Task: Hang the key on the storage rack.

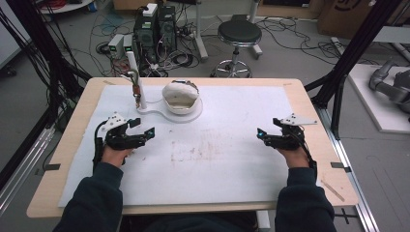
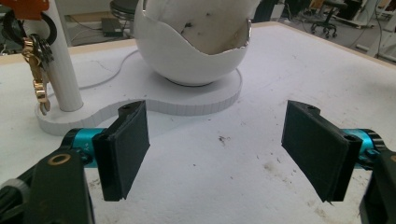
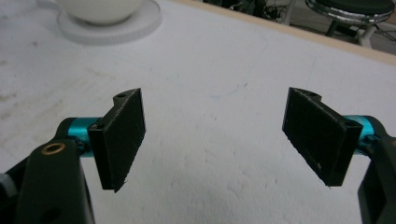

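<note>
Both my grippers, left (image 1: 151, 131) and right (image 1: 260, 132), stand jaws apart, holding nothing. Keys (image 2: 37, 70) already hang on the post (image 2: 63, 70) beside the bowl (image 1: 180, 96) near the mat's (image 1: 232, 159) far edge; little seems left.

Up top, the high view looks forward and down over the whole table (image 1: 309, 104), floor and stool (image 1: 238, 34) beyond. The left gripper view sits low, close to the mat, facing the cracked white bowl (image 2: 194, 51) and key stand (image 2: 60, 70). The right gripper view, equally low, catches that bowl (image 3: 100, 9) at its far corner.
</note>
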Demonstrator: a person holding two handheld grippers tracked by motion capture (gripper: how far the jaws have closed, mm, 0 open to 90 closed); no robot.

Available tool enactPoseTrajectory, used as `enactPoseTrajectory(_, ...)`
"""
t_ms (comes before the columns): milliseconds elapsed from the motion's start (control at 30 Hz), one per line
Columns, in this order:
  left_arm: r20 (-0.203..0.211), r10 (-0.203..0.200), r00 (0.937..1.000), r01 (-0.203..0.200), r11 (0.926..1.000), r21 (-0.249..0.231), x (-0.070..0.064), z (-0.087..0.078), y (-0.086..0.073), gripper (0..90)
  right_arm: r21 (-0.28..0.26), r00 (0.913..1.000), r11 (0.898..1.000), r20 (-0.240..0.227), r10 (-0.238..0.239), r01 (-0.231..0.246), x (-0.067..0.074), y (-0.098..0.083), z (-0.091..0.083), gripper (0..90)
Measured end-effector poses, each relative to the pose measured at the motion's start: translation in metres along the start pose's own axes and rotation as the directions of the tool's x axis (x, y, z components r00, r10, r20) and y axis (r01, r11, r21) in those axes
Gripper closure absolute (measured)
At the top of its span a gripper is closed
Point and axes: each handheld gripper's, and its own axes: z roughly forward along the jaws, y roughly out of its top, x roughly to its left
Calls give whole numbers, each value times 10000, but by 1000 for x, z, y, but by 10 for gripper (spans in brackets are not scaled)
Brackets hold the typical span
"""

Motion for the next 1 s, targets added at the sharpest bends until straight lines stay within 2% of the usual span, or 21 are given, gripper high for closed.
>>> enactPoseTrajectory(67,16,-32,10000,32,10000,-55,0,-2,1,231,343,9994,9989,123,-337,332,4,-5,2,218)
enactPoseTrajectory(133,8,-2,10000,2,10000,-69,0,-2,1,231,359,9993,9988,175,-342,335,6,-5,2,218)
enactPoseTrajectory(267,60,40,10000,-40,10000,-66,0,-2,1,231,128,9994,9997,263,-216,213,7,-4,0,218)
enactPoseTrajectory(567,49,31,10000,-31,10000,32,-1,-2,1,232,59,9995,10000,300,-67,65,4,-4,0,218)
enactPoseTrajectory(1000,-29,221,9998,-220,9993,306,-2,0,0,235,-22,9996,10000,297,28,-27,2,-5,-1,218)
